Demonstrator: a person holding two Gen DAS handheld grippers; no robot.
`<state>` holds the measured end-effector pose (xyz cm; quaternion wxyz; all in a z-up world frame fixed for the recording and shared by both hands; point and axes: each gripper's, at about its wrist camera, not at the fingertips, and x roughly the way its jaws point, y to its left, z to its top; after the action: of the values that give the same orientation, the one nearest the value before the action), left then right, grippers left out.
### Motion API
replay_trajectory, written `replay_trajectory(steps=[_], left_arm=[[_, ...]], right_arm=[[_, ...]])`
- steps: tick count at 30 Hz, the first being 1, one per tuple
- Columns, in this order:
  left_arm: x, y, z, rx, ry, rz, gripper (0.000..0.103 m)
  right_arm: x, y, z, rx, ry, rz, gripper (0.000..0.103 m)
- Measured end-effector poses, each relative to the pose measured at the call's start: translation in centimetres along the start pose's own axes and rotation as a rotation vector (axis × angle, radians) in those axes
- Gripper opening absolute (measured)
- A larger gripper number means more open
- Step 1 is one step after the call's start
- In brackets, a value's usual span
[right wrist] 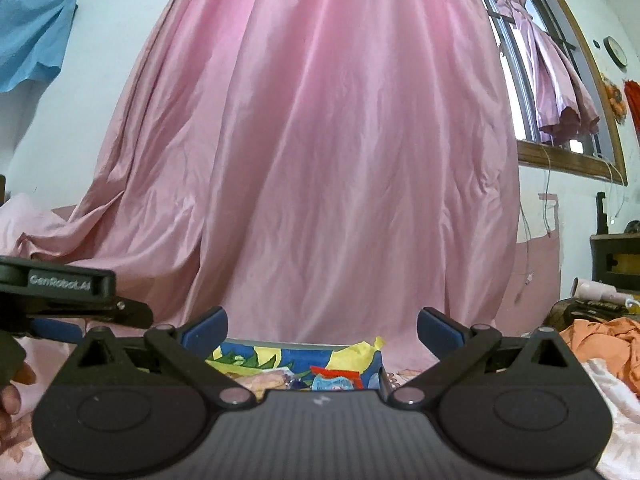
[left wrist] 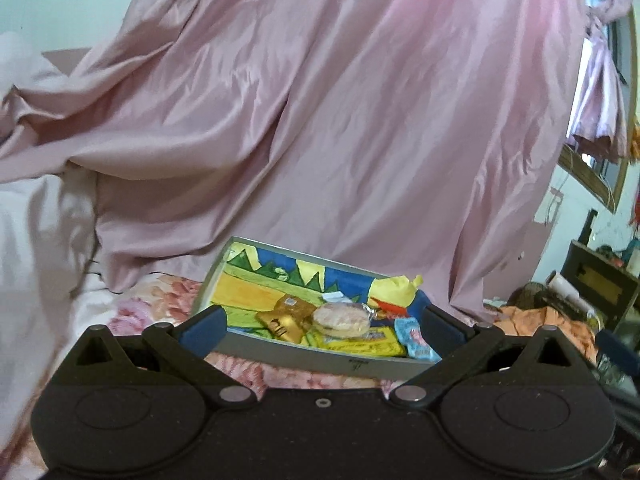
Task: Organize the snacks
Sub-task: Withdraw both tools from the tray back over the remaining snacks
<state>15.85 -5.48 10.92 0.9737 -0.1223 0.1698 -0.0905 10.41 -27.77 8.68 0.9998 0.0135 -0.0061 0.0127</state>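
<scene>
Tray w/ gold packet, round cake, yellow bag.

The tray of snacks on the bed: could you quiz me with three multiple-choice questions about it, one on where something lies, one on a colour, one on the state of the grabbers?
1. Where is the gold packet?
A. inside the tray
B. on the floor
C. between the jaws of a gripper

2. What colour is the curtain behind the tray?
A. green
B. pink
C. black

3. How do the jaws of the left gripper and the right gripper stand?
A. both shut on snacks
B. one open, one shut
C. both open, holding nothing

Answers: 1 A, it lies among the snacks in the tray; 2 B, pink folds fill both views; 3 C, nothing sits between the wide-apart jaws.
</scene>
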Motion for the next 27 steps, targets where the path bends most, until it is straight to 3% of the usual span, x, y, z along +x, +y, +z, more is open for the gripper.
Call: replay_trajectory(steps=[13,27], left_arm=[[-4.8,1.8,-4.7,0.117,0.011,0.008,0.102],[-5.3,3.9,-9.1,0.181,0.109,0.0,0.102]], right_arm=[[-5.1,1.2,-2.0,-0.013,0.059,-0.004,0.103],[-6.2,2.3,-5.9,0.003,0.336,0.076,0.103]])
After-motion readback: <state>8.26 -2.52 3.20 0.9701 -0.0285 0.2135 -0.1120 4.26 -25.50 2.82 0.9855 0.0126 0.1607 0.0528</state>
